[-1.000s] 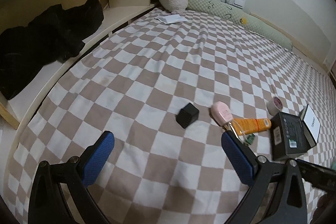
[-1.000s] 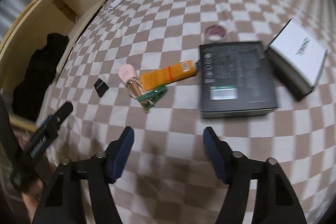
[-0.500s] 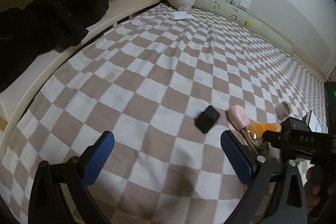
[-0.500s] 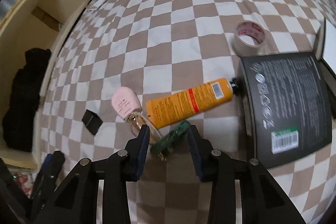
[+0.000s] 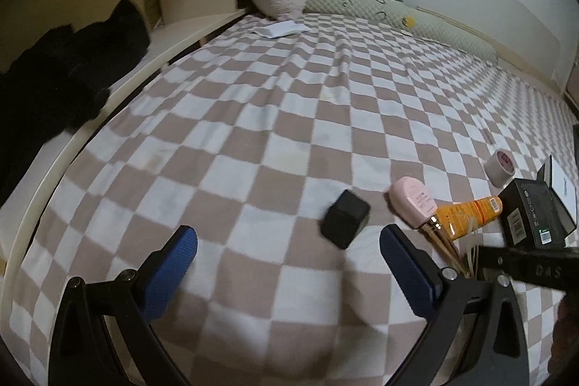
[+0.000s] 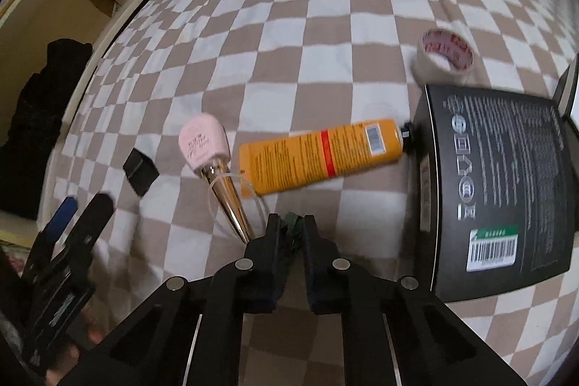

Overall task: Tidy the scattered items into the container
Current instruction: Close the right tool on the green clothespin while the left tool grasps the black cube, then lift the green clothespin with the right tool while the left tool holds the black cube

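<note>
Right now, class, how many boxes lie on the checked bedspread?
3: the large black cardboard box at right, a white-topped box behind it, mostly cropped, and a small black cube-shaped box at left. Others may be hidden.

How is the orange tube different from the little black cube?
The orange tube is long, bright and printed with writing; the black cube is small, blocky and plain dark. The tube's cap end almost meets the big black box; the cube sits alone, further off. Both lie loose on the checkered blanket.

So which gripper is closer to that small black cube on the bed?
Left. The left gripper hovers open just short of the black cube; the right gripper is off beside it, clamping a green clip.
</note>
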`<state>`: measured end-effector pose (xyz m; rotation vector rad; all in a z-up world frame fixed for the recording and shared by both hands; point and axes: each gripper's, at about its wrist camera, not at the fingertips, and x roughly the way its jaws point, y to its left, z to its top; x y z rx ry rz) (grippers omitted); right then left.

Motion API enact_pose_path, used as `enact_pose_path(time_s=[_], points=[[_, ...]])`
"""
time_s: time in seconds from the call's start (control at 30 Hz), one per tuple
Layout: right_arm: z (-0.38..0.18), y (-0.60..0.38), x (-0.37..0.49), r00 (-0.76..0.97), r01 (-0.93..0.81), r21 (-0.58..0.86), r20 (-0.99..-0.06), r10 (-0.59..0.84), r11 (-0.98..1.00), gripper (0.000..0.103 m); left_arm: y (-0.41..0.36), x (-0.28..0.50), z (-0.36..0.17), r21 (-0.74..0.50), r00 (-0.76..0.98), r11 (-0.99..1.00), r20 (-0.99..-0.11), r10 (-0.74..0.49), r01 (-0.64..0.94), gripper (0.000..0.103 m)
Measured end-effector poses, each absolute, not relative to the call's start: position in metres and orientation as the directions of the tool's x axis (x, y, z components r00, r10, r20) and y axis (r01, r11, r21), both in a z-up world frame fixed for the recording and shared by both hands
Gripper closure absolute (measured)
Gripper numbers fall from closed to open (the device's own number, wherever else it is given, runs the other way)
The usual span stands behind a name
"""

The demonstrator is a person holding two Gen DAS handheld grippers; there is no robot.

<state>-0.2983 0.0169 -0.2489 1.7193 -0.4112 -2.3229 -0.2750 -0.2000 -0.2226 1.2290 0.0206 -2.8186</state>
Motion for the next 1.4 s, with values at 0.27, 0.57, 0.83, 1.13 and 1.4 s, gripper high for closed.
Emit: enact_pose_path(time_s=[0.27,0.57,0.83,1.13,1.4], points=[[-0.253,0.022,-0.284,-0.225,0.016,0.445,-0.871,-0.436,-0.896,0.091,-0.175,-0.299,-0.23,0.066,-0.681,-0.997,-0.729,-0.067,0.027,0.002],[-0.253,0.024,-0.275,-0.198,0.022,0.468,-0.864,-0.462,-0.884,0.091,-0.168,-0.314,-0.247,0.049,-0.648,-0.999,-0.761,-0.027,-0.016,0.031],[-0.251,0.022,-0.274,-0.205,0.038,0.489,-0.85,-0.486,-0.872,0.091,-0.168,-0.312,-0.249,0.02,-0.64,-1.0,-0.768,-0.005,-0.016,0.069],[-0.225,0.022,-0.259,-0.232,0.111,0.438,-0.861,-0.452,-0.892,0.098,-0.154,-0.293,-0.239,0.027,-0.621,-0.996,-0.783,0.029,-0.081,0.069],[-0.22,0.03,-0.247,-0.234,0.035,0.487,-0.845,-0.481,-0.873,0.097,-0.156,-0.275,-0.233,-0.008,-0.605,-0.996,-0.794,0.06,-0.088,0.069]])
